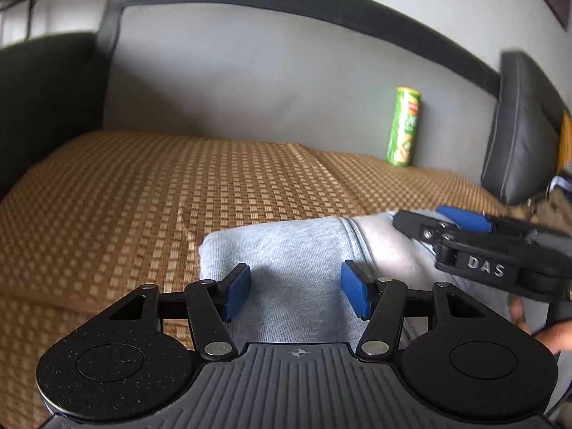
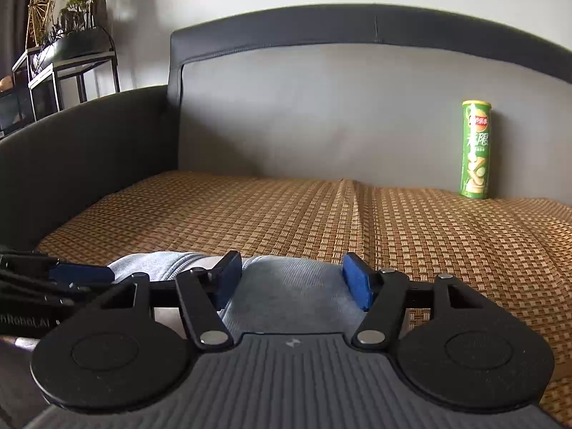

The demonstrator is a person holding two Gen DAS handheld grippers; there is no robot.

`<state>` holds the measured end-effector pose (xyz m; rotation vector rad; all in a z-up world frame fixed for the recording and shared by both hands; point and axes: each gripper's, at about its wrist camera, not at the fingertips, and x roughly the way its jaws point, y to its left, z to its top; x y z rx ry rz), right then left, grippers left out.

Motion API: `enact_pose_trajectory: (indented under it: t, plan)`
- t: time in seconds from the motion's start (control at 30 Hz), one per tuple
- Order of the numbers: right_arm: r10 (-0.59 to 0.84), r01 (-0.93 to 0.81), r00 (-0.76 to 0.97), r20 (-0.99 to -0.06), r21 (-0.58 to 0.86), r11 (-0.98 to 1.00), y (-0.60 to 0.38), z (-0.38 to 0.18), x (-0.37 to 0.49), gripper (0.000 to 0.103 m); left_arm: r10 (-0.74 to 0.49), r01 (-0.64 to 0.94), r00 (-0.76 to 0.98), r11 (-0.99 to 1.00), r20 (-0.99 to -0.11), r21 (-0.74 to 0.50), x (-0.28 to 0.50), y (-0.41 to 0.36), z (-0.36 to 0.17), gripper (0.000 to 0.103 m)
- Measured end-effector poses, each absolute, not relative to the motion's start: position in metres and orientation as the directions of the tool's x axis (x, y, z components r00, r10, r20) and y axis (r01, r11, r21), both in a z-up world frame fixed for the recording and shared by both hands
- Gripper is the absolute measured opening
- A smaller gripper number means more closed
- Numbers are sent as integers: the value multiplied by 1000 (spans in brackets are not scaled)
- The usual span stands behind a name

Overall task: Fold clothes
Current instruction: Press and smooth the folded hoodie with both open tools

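Observation:
A folded light grey-blue garment (image 1: 286,250) lies on the woven brown mat at the sofa seat's front. My left gripper (image 1: 295,291) hovers over its left half, jaws open, blue pads apart with only cloth below them. In the right wrist view the same garment (image 2: 289,286) lies under my right gripper (image 2: 293,280), which is also open with nothing pinched. The right gripper (image 1: 439,220) shows in the left wrist view at the right, above the garment's far end. The left gripper's blue fingertip (image 2: 82,273) pokes in at the left of the right wrist view.
A green chip can (image 1: 404,127) stands upright against the grey sofa backrest (image 2: 321,114). The woven brown mat (image 1: 178,186) covers the seat. A dark cushion (image 1: 518,128) leans at the right, a dark armrest (image 2: 71,150) at the left. A person's hand (image 1: 550,336) shows at the right edge.

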<state>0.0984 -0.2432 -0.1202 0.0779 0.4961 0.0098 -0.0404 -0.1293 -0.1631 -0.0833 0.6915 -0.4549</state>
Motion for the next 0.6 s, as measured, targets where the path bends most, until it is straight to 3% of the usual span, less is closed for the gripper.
enact_pose_trajectory:
  t: [0.2, 0.33, 0.43, 0.6]
  plan:
    - [44, -17, 905, -423, 66, 998, -238, -91, 47, 67, -380, 438, 742, 899, -552, -30, -95, -129, -151, 71]
    - [-17, 13, 889, -458, -12, 1000, -212, -138, 20, 71, -325, 428, 766, 902, -554, 63, -113, -143, -182, 70]
    - [-47, 29, 910, -411, -50, 998, -202, -156, 7, 71, -315, 414, 786, 907, -532, 75, -117, -144, -188, 69]
    - [-14, 15, 893, -450, -2, 1000, -212, -135, 10, 71, -315, 408, 802, 909, -508, 80, -141, -139, -166, 70]
